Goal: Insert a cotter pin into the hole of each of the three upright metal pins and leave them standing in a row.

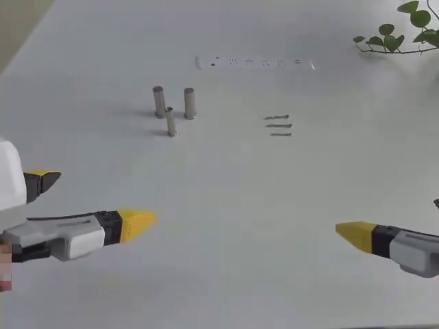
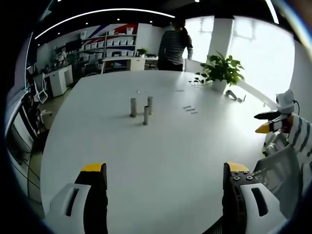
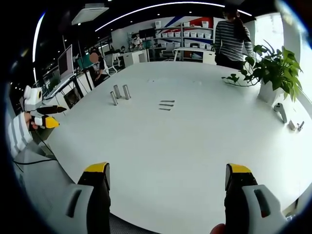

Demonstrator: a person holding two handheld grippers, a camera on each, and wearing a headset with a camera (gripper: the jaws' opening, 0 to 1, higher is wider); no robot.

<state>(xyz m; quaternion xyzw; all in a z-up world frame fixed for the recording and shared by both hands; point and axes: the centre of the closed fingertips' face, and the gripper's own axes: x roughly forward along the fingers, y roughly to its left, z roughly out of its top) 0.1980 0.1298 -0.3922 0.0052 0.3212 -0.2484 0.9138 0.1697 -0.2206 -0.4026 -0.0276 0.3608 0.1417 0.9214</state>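
three cylindrical metal pins [image 1: 171, 121], upright; three thin cotter pins [image 1: 278, 125], flat on white surface [image 1: 226, 205]; left tool [image 2: 165, 170], right tool [image 3: 168, 170]: apart.

head view overhead, gripper views low (sharing pins [image 1: 170, 120])

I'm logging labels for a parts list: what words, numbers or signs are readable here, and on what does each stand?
No text can be read.
White strip at the far side of the table: a row of small dark marks, too small and blurred to read.
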